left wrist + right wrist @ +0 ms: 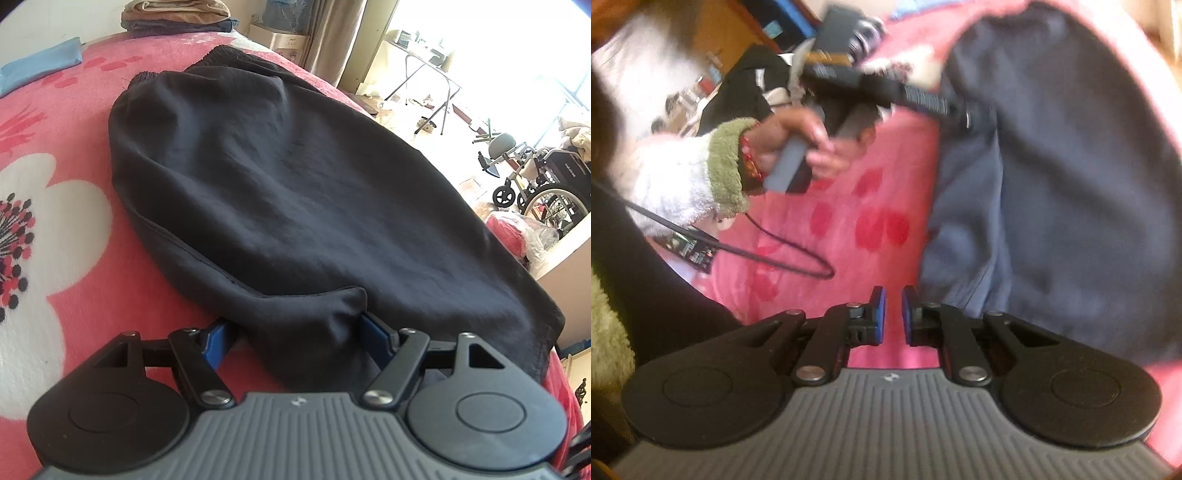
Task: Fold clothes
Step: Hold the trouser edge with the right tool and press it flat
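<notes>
A dark navy garment (pixel 295 184) lies spread on the pink flowered blanket (pixel 55 129), its elastic waistband at the far end. My left gripper (pixel 295 339) stands open at the near hem, and a bunched corner of the cloth sits between its blue pads. In the right wrist view the same garment (pixel 1052 184) fills the right side. There a hand (pixel 798 140) in a white fleece sleeve with a green cuff holds the left gripper (pixel 962 116) at the garment's edge. My right gripper (pixel 893 306) hovers over bare blanket (pixel 849 184) left of the garment, shut to a narrow slit with nothing in it.
A stack of folded clothes (pixel 177 14) and a blue cloth (pixel 40 62) lie at the far end of the bed. Beyond the right bed edge stand a folding table (pixel 424 66), a wheelchair (pixel 546 184) and a red bag (pixel 509 229). A black cable (pixel 798 258) loops over the blanket.
</notes>
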